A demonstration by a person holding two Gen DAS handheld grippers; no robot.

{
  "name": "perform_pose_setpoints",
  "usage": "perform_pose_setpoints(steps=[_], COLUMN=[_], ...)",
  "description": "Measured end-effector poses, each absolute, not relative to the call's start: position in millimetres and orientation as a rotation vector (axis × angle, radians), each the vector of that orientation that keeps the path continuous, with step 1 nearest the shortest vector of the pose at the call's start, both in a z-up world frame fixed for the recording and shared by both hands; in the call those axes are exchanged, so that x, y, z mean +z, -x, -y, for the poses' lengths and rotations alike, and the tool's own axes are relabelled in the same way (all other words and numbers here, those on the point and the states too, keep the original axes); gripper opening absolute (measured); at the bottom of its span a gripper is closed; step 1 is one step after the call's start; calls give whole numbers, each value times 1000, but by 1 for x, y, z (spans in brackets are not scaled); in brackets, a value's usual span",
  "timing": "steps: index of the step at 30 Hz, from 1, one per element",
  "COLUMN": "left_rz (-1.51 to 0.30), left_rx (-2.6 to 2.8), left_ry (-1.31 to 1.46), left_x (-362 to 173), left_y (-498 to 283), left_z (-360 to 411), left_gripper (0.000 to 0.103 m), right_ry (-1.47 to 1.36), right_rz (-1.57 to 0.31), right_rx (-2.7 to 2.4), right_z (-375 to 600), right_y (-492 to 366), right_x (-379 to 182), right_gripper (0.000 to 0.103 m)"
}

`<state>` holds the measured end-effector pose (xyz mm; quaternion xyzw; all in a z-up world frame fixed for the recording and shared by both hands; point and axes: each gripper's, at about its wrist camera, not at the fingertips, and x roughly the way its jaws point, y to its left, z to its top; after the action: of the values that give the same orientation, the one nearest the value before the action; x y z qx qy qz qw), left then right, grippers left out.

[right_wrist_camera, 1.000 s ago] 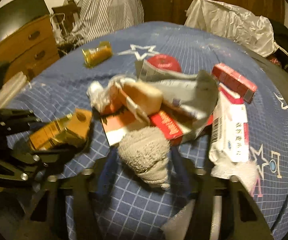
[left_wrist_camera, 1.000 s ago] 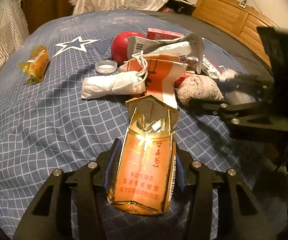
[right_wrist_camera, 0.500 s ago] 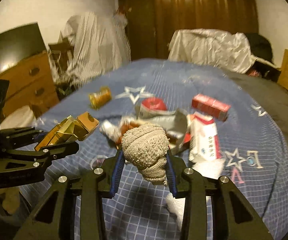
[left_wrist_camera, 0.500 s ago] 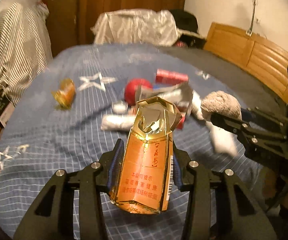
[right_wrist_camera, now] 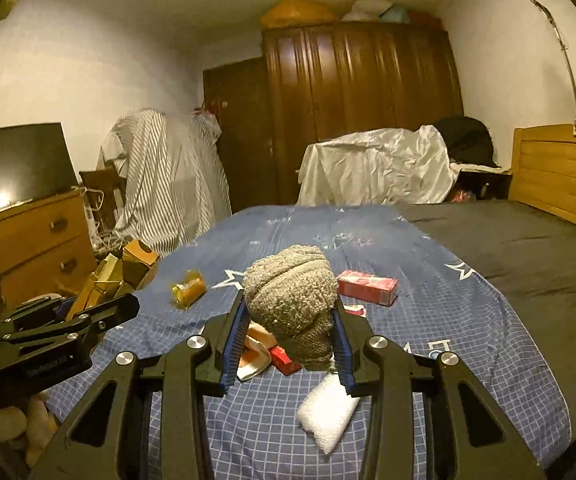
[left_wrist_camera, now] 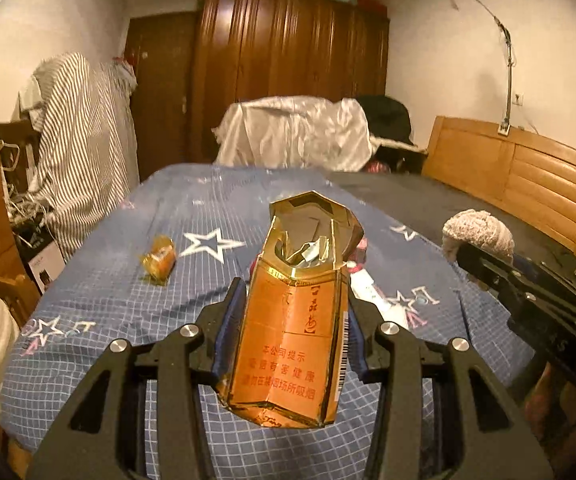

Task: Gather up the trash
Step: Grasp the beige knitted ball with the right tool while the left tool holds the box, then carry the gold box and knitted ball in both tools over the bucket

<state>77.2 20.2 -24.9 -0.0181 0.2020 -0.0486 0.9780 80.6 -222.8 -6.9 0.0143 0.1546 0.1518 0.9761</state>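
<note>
I had lifted both pieces off the blue checked bed [right_wrist_camera: 468, 320]: my left gripper [left_wrist_camera: 294, 320] had its jaws closed on the torn orange-gold cigarette pack [left_wrist_camera: 292, 328], my right gripper [right_wrist_camera: 288, 328] on the grey woolly wad [right_wrist_camera: 290, 290]. More trash stayed below, so I judged a bin came next.

The left tool [left_wrist_camera: 294, 336] clamps an orange cigarette pack [left_wrist_camera: 292, 320] above the bed [left_wrist_camera: 99, 304].

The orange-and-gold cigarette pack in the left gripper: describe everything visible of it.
The cigarette pack is orange card with gold foil edging, red Chinese print and a barcode down one side. Its flip lid stands open, with torn foil and scraps inside, and the body is creased. It stands upright, clamped at both sides by the left gripper, lifted above the blue checked bedspread.
</note>
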Motion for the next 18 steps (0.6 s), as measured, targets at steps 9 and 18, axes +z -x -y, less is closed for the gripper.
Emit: perform_pose_setpoints(steps=[9,18], left_rz=[-366,-353], left_rx=[-88,-50], left_ry=[33,50], left_x=[-16,-10], left_y=[-65,-62], left_z=[-17,-39], left_gripper=[43,43], right_ry=[-41,-31], right_rz=[-281,-287], right_rx=[301,353], right_z=[233,218], right_y=[-62,-67], right_x=[0,6], right_gripper=[40,40])
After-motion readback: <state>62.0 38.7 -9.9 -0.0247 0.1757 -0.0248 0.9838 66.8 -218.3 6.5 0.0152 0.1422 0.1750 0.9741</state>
